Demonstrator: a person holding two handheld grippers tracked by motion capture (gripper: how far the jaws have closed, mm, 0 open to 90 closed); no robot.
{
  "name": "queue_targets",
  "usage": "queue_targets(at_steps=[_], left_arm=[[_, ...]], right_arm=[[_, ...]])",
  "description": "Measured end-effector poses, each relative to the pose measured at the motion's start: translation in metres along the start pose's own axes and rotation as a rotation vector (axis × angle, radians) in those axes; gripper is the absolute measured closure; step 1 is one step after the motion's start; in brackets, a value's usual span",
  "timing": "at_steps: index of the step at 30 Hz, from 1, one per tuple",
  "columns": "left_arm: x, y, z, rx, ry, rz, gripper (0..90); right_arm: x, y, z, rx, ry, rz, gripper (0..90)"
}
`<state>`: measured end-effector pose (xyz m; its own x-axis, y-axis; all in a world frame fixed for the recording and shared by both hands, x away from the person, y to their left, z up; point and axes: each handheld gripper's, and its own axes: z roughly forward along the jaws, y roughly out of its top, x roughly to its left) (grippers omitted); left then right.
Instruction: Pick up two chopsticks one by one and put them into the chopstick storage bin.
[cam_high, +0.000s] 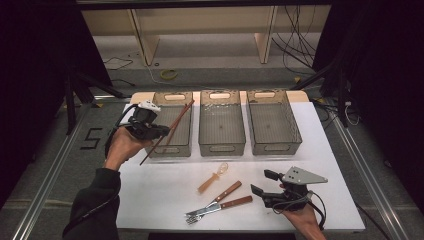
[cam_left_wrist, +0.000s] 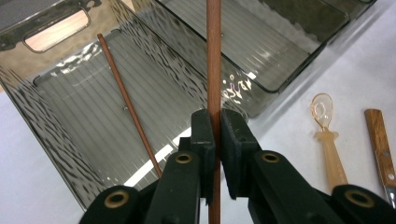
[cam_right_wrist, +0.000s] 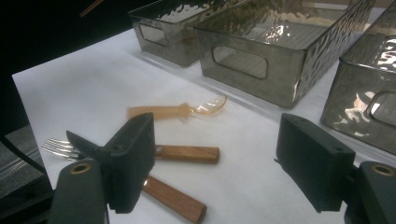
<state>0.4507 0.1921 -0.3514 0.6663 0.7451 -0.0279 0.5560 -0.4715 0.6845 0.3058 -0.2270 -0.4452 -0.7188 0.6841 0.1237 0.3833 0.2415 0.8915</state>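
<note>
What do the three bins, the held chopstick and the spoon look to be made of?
Bins: smoky clear plastic, rippled glossy walls, ribbed floors. Chopstick in the left gripper: reddish-brown, matte, probably wood, possibly lacquered. Spoon: amber translucent plastic, opaque handle, see-through bowl.

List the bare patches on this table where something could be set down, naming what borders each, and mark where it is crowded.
Free: the white tabletop left of the amber spoon, and the strip between the three grey bins and the right gripper. Crowded: the front middle, where the two wooden-handled forks cross, and the left bin, where the left gripper holds a chopstick.
</note>
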Motion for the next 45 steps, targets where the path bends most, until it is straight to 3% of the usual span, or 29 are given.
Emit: queue_targets(at_steps=[15, 27, 35, 45], left_arm=[[0.012, 0.026, 0.003, -0.033, 0.002, -0.008, 83.6], [0.03, 0.04, 0.005, -0.066, 0.026, -0.032, 83.5], [0.047, 0.041, 0.027, -0.048, 0.043, -0.079, 83.6], [0.069, 0.035, 0.043, -0.077, 0.082, -0.137, 83.5]], right_arm=[[-0.001, 0.0, 0.0, -0.001, 0.002, 0.004, 29.1], [-0.001, 0.0, 0.0, 0.0, 0.004, 0.005, 29.1], [-0.001, 0.0, 0.0, 0.0, 0.006, 0.008, 29.1], [-0.001, -0.001, 0.001, 0.001, 0.011, 0.009, 29.1]])
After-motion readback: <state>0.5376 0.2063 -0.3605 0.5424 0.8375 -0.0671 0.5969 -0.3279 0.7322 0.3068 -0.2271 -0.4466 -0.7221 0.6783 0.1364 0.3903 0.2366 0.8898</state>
